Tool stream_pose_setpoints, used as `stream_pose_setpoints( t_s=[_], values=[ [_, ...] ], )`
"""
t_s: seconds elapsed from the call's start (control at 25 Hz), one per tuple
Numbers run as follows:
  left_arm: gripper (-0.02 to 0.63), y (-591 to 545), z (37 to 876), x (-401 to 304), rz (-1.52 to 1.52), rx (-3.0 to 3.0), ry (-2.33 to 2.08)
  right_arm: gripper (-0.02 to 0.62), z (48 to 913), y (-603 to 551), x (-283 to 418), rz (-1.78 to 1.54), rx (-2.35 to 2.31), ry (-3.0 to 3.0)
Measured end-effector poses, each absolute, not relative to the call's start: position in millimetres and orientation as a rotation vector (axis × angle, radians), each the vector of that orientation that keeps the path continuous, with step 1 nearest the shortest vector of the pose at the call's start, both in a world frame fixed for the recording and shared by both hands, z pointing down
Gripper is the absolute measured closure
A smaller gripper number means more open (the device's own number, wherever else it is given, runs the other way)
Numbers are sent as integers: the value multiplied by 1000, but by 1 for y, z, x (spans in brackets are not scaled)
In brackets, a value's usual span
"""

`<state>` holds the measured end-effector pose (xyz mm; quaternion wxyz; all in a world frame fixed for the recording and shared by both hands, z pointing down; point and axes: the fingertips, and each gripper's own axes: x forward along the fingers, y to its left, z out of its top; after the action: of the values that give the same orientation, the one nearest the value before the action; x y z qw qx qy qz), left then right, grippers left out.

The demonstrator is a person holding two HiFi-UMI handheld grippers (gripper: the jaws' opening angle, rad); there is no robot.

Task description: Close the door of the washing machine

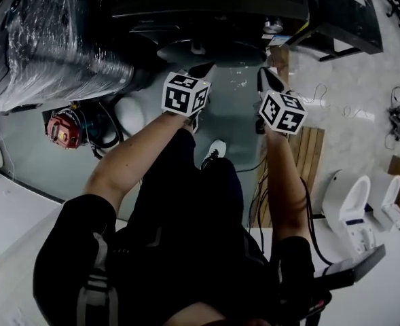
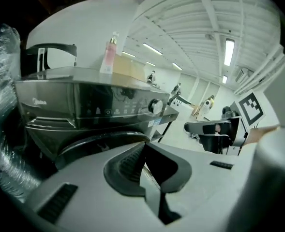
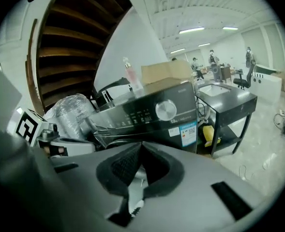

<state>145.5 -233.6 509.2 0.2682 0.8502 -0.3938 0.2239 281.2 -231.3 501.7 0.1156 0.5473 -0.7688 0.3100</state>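
Note:
The dark washing machine (image 1: 213, 9) stands in front of me, its round door (image 1: 210, 50) showing as a grey disc below the top edge; I cannot tell whether it is latched. My left gripper (image 1: 203, 68) and right gripper (image 1: 266, 79) hover side by side just before the door, both shut and holding nothing. In the left gripper view the shut jaws (image 2: 143, 151) point at the control panel with its knob (image 2: 155, 106) and at the door's upper rim (image 2: 84, 141). The right gripper view shows its shut jaws (image 3: 140, 151) below the same knob (image 3: 165, 110).
A plastic-wrapped bundle (image 1: 43, 46) lies left of the machine, with a red device (image 1: 64, 129) and cables on the floor beneath. A black table (image 1: 342, 19) stands to the right, wooden planks (image 1: 308, 155) and white fixtures (image 1: 349, 202) nearer me. A bottle (image 2: 109, 54) and a box (image 2: 130, 70) sit on the machine.

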Motion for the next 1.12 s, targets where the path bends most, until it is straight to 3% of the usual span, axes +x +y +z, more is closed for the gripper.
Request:
stream_pose_setpoints(
  t_s=[0.48,1.12],
  values=[
    [603,-173,312,78,472,2547,-1298,590,312,-170,274,573,1573,-2458],
    [603,-160,139,-53,104,2606,-1600,591,132,-142,216,141,1762,-2516]
  ],
)
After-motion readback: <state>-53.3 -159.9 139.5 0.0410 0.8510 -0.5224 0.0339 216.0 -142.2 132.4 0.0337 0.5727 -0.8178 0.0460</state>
